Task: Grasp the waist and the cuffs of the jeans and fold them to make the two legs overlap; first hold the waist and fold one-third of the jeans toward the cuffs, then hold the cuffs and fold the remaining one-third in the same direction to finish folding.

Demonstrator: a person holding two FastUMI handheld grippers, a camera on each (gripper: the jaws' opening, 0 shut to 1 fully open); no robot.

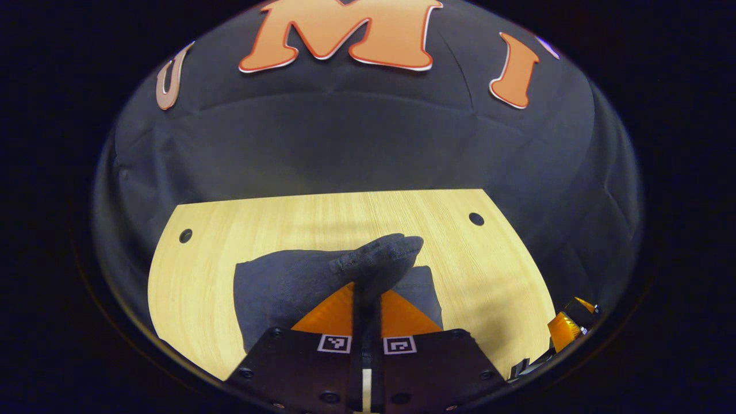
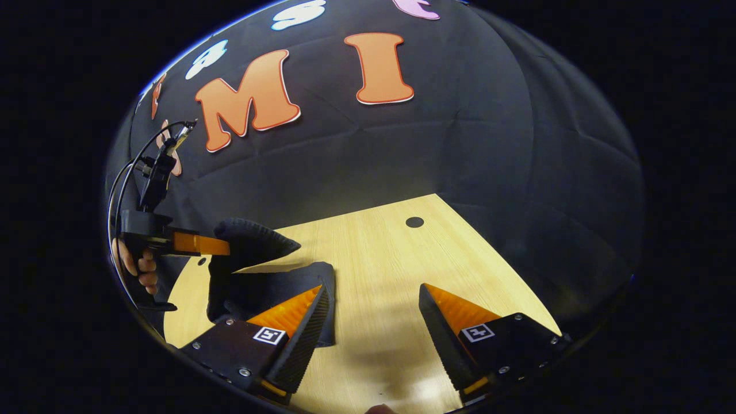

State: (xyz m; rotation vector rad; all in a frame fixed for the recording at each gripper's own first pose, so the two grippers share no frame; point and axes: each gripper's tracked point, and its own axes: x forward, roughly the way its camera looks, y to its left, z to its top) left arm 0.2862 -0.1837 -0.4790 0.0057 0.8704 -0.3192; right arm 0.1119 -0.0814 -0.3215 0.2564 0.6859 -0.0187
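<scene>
The jeans point(image 1: 299, 287) are pinched and lifted by the closed left gripper point(image 1: 365, 287); a late fold is judged underway. The right gripper point(image 2: 374, 310) is held wide open, empty, and a grip on the denim is called for next.

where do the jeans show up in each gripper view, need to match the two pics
Left gripper view: jeans at lower centre, a lifted fold pinched between the left gripper.
Right gripper view: jeans at lower left, held by that gripper.
Shared landmark: the wooden table.

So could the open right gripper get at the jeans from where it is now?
Probably yes. The right gripper is open over bare table, and the jeans lie right beside its fingers with nothing between.
</scene>
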